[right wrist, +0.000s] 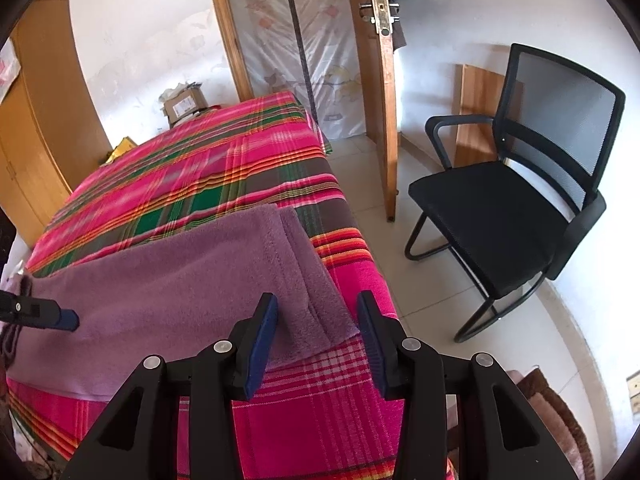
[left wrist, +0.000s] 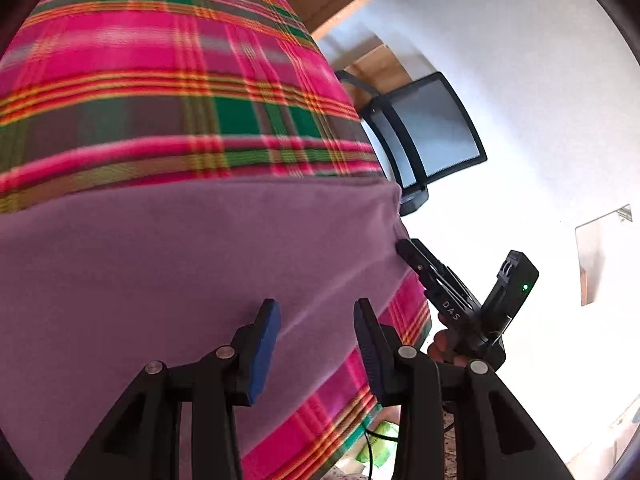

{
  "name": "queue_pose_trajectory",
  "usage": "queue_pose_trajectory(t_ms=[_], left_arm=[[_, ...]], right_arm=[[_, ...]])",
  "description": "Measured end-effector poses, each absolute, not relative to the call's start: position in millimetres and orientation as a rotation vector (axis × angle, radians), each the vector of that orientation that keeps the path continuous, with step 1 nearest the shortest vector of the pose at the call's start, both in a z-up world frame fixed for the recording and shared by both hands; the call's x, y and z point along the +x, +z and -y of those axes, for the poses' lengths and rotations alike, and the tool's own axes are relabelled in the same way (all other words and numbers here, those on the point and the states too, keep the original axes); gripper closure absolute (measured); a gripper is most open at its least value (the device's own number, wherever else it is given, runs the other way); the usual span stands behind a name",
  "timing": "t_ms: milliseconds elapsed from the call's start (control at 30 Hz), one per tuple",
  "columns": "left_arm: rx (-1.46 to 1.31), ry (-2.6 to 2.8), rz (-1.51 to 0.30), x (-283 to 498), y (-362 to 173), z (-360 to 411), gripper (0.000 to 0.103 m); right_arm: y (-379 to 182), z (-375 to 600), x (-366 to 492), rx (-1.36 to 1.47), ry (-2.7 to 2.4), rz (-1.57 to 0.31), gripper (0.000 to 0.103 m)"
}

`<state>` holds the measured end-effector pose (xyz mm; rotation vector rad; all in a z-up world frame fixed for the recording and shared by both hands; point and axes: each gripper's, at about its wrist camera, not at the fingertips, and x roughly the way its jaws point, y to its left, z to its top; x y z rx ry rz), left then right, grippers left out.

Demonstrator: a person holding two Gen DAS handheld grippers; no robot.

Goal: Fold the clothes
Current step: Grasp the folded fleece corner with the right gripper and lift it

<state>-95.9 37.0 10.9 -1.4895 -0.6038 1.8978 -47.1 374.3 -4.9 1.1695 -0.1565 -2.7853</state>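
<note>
Purple cloth (right wrist: pixel 180 280) is lying folded, long axis crosswise on the plaid bed (right wrist: pixel 320 420). Left gripper (left wrist: pixel 316 332) and right gripper (right wrist: pixel 316 328) are both hovering with jaws apart, gripping nothing.

Purple cloth (left wrist: pixel 192 264) spread flat on plaid-covered bed (left wrist: pixel 160 80); left hand-held gripper (left wrist: pixel 316 320) open above it; right hand-held gripper (left wrist: pixel 404 250) at cloth's edge.

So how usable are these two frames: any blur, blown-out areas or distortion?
Left wrist view: the pink plaid bedspread is smeared by motion blur, the white wall is overexposed, and the frame is tilted. Right wrist view: sharper and evenly lit, though fisheye bends the wooden door and black mesh chair.
</note>
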Motion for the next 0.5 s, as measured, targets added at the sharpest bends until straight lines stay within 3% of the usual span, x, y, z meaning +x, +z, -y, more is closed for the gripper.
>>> queue_pose_trajectory(t_ms=[500], left_arm=[[-1.51,1.907,0.563,-96.0,10.3,-51.2,0.064]], right_arm=[[-6.3,-364.5,-42.9,1.168,-2.831,0.044,0.063]])
